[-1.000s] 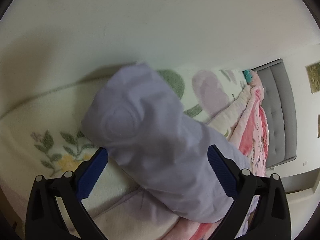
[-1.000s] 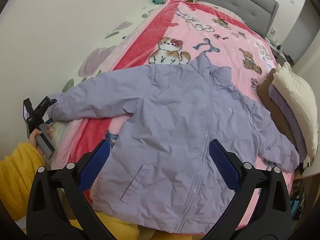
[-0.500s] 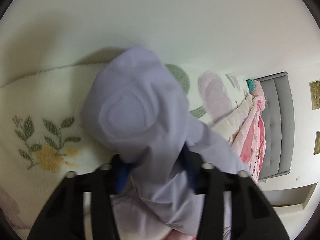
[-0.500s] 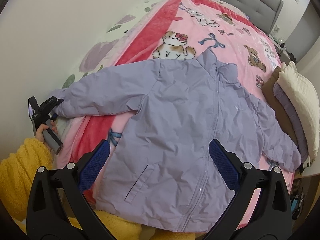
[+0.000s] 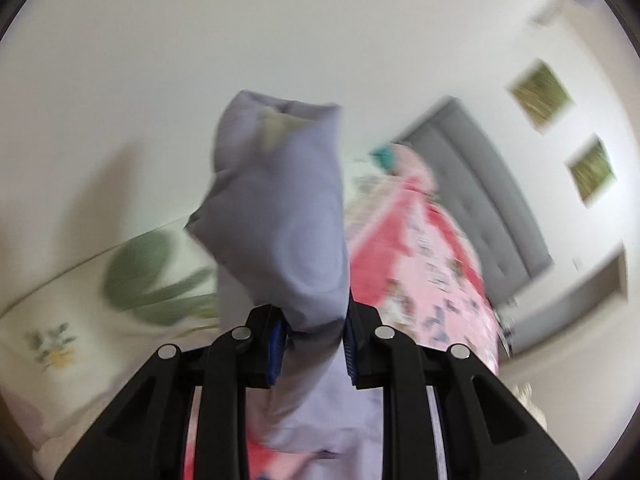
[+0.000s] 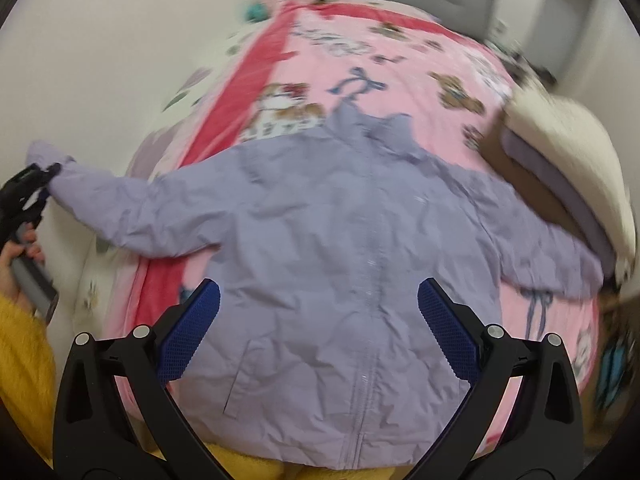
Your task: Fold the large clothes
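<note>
So, left tongs [image 5: 312,344] are raised off the bed [image 6: 400,64], jaws closing on the sleeve cuff [image 5: 280,208] of one lilac jacket [image 6: 340,260] lying flat there. Right tongs [image 6: 318,332] hover wide over its hem, gripping nothing.

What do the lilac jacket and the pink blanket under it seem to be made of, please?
The lilac jacket looks like a thin woven synthetic, perhaps nylon or polyester: matte, finely crinkled, with sharp creases and a zip down the front. The pink blanket looks like soft plush fleece, judging by its fuzzy printed surface, though blur leaves this uncertain.
</note>
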